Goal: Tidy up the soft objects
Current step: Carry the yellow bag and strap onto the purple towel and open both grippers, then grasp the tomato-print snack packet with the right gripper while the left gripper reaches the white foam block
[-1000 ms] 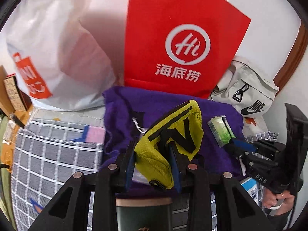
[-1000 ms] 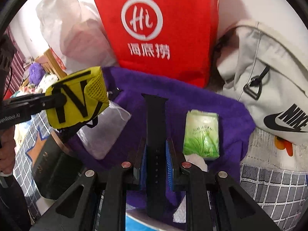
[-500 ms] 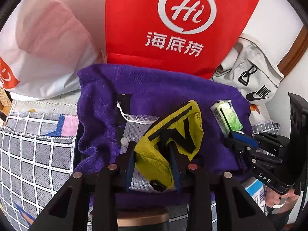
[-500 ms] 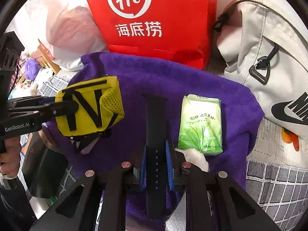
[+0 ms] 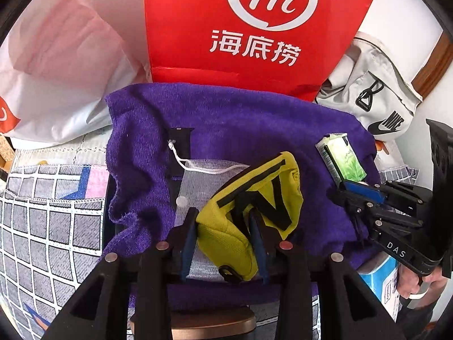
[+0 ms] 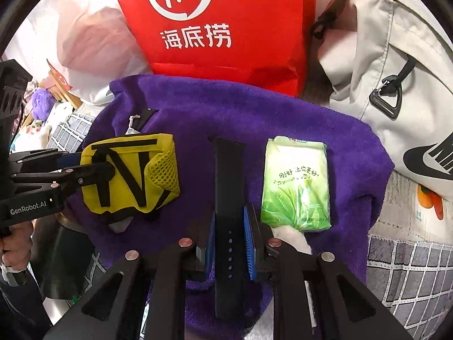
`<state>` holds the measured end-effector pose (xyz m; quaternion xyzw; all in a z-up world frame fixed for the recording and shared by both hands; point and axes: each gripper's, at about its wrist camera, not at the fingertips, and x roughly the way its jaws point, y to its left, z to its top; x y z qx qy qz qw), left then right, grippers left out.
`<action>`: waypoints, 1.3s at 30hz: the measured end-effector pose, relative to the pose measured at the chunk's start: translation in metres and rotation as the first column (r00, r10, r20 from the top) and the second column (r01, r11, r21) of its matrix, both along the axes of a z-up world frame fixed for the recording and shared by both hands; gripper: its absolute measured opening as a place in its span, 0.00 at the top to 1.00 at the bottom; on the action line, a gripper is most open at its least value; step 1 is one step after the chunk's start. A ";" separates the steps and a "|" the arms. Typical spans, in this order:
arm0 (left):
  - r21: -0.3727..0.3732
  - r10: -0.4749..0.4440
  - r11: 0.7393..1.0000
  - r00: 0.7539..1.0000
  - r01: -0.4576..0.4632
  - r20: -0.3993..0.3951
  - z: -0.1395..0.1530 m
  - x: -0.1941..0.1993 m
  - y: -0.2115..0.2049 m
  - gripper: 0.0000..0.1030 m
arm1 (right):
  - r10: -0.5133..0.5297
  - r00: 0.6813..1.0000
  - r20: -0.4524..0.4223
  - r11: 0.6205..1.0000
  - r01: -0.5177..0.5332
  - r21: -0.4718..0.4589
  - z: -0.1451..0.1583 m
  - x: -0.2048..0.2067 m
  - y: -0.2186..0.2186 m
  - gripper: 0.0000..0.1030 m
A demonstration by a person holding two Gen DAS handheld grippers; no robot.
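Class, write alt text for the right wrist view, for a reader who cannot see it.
The right gripper is shut on a black watch strap over a purple towel. A green tissue pack lies on the towel to its right; at left, the left gripper holds a yellow pouch. A red bag stands behind.

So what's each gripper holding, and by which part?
The left gripper holds the yellow pouch by its near end; the right gripper clamps the black strap near its holed end.
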<state>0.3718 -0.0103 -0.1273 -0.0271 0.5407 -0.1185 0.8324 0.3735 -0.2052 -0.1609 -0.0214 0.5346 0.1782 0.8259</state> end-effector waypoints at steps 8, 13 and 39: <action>0.033 0.030 0.999 0.996 -0.033 0.080 0.022 -0.009 0.004 0.42 | -0.018 0.999 0.044 0.998 0.015 0.067 0.017 -0.006 -0.004 0.42; 0.051 0.049 0.997 0.994 -0.054 0.099 0.037 -0.025 0.012 0.42 | -0.033 0.995 0.097 0.996 0.024 0.091 0.038 -0.019 -0.002 0.40; -0.010 0.199 0.980 0.965 -0.201 0.170 0.063 -0.206 0.077 0.42 | 0.238 0.964 0.116 0.962 -0.250 0.108 0.051 -0.218 0.077 0.31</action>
